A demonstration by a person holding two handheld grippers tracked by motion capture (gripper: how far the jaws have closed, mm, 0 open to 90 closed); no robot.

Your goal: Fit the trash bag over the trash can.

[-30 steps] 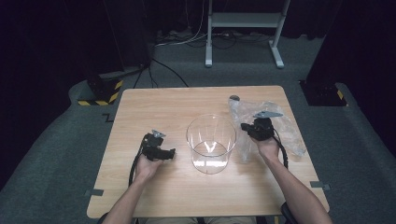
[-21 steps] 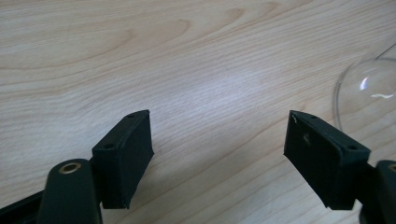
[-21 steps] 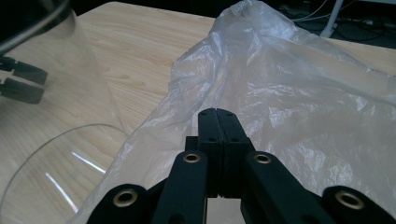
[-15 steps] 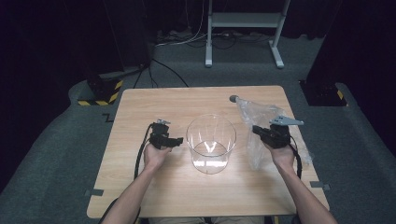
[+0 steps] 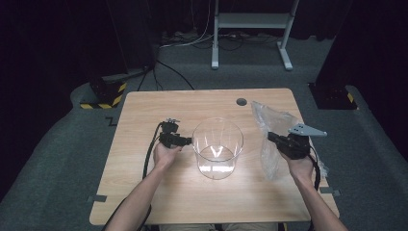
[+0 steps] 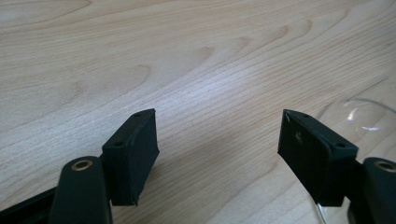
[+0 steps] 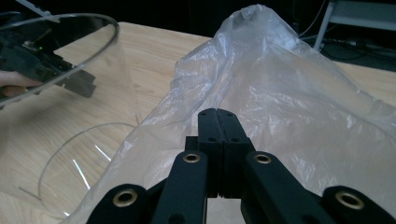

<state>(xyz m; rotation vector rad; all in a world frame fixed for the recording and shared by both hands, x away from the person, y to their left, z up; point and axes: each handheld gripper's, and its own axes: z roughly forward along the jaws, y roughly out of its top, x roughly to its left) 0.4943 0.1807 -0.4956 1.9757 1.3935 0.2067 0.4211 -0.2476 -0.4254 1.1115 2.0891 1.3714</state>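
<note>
Two grippers are up over the pale wooden table (image 5: 144,202), and the action sits with the right gripper (image 5: 273,138), its jaws clenched flat together on the crinkled clear plastic bag (image 5: 270,126). In the right gripper view the black jaws meet with no gap, pinching a fold of the film (image 7: 280,107) that billows up and away beyond them. From the high view the bag stands at the table's right side, just beside the clear round glass jar (image 5: 217,147) but apart from it, its long axis running from the near edge toward the far edge, with the crumpled top end pointing toward the small dark hole in the tabletop (image 5: 241,102) and the lower end trailing toward the person.

Over to the left gripper (image 5: 190,140): it points sideways at the jar wall, tips right at the glass, though I cannot tell whether they touch. In the left gripper view its jaws stand apart with bare wood between them and the jar's curved base (image 6: 359,112) at the right; they have just been closing, with nothing between them.

Against a second ago, the bag has been lifted and pulled out to the right, away from the jar, standing taller now, and the left gripper has come in from well left of the jar to its side.
</note>
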